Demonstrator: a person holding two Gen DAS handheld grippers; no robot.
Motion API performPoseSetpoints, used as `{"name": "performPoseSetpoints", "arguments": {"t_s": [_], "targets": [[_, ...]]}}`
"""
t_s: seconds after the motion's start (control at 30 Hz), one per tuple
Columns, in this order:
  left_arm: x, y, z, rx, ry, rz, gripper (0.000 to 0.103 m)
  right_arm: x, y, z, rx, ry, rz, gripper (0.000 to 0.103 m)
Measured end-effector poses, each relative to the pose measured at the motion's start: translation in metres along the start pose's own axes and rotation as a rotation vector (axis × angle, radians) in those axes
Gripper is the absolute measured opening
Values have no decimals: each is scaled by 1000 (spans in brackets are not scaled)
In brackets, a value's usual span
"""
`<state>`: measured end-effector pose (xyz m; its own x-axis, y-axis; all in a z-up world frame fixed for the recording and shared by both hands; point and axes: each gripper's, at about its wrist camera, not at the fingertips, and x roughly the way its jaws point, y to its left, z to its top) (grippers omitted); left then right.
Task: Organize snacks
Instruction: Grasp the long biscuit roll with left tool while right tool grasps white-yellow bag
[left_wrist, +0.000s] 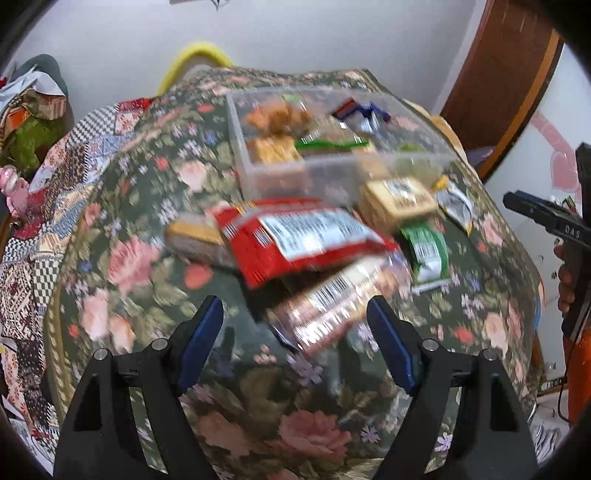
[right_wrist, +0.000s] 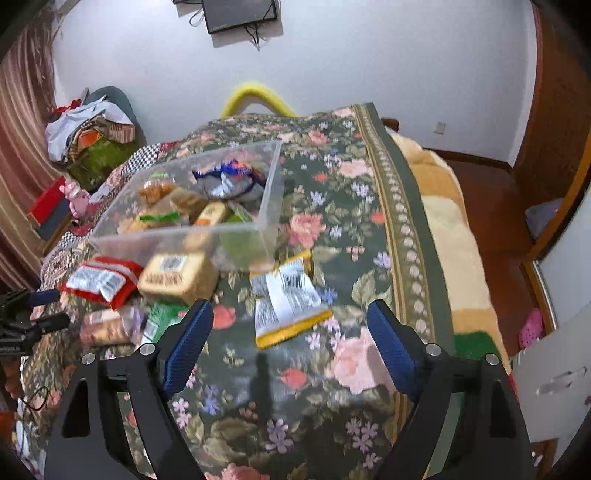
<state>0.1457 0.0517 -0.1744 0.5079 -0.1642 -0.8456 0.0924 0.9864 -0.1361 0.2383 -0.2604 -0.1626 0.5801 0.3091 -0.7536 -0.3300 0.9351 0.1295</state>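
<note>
a clear plastic box (right_wrist: 207, 221) sits on the flowered bedspread (right_wrist: 332, 229) of a bed, partly filled with snacks: golden cookies, a green-labelled pack, a blue and white wrapper at the far side. the rest of the snacks lie loose on the spread just in front of it. a tan cracker block (left_wrist: 397, 201) touches the box's near wall. a red packet (left_wrist: 295, 236) lies to its left, back label up, partly over a clear pack of biscuits (left_wrist: 332, 302) and beside a brown bar (left_wrist: 195, 236). a green packet (left_wrist: 424, 254) lies between the cracker block and the biscuits, and a yellow-edged packet (right_wrist: 288, 299) lies apart, on the side toward the bed's edge.

the left gripper (left_wrist: 295, 325) tilts steeply down over the spread, its blue-padded fingers (left_wrist: 201, 332) spread wide with nothing clamped; in its view the clear pack of biscuits shows between the tips, but the blur hides whether they touch it. the right gripper (right_wrist: 288, 332) also points down, fingers (right_wrist: 188, 343) wide apart and empty, the yellow-edged packet just ahead of them. a hand (left_wrist: 567, 273) holds its handle at the edge of the left view.

beyond the bed are a white wall, a heap of clothes (right_wrist: 92, 129), a striped curtain (right_wrist: 22, 147) and a wooden door (right_wrist: 561, 110).
</note>
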Motion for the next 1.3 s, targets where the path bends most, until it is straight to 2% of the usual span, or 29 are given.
{"name": "performPoseSetpoints", "arguments": {"t_s": [0.2,0.53,0.63,0.73,0.77,0.87,0.97,1.1,1.17,1.23,1.27,1.3], "targets": [[22,-14,-2,-6,36,-38,80,27,1,-9,-32,66,-14,84],[49,-32,8,17,68,-56,81,65,7,2,-113,100,-36,81],[53,-36,6,23,72,-53,84,76,7,4,-102,128,-26,76],[57,-38,1,10,107,-101,84,76,9,1,-112,114,-38,65],[58,-40,-1,6,107,-107,84,74,10,0,-117,112,-34,58],[53,-47,-5,18,97,-118,83,67,12,-6,-119,105,-27,53],[50,-55,-6,12,84,-135,79,57,12,-14,-108,100,-11,50],[57,-62,1,13,70,-115,69,41,13,-27,-88,90,1,48],[60,-68,4,20,57,-90,62,33,14,-33,-84,80,-5,46],[61,-73,6,34,48,-61,49,24,14,-38,-70,70,3,43],[60,-74,5,40,44,-62,47,21,13,-39,-59,66,10,38],[59,-75,4,45,42,-66,45,16,12,-40,-48,64,20,37]]}}
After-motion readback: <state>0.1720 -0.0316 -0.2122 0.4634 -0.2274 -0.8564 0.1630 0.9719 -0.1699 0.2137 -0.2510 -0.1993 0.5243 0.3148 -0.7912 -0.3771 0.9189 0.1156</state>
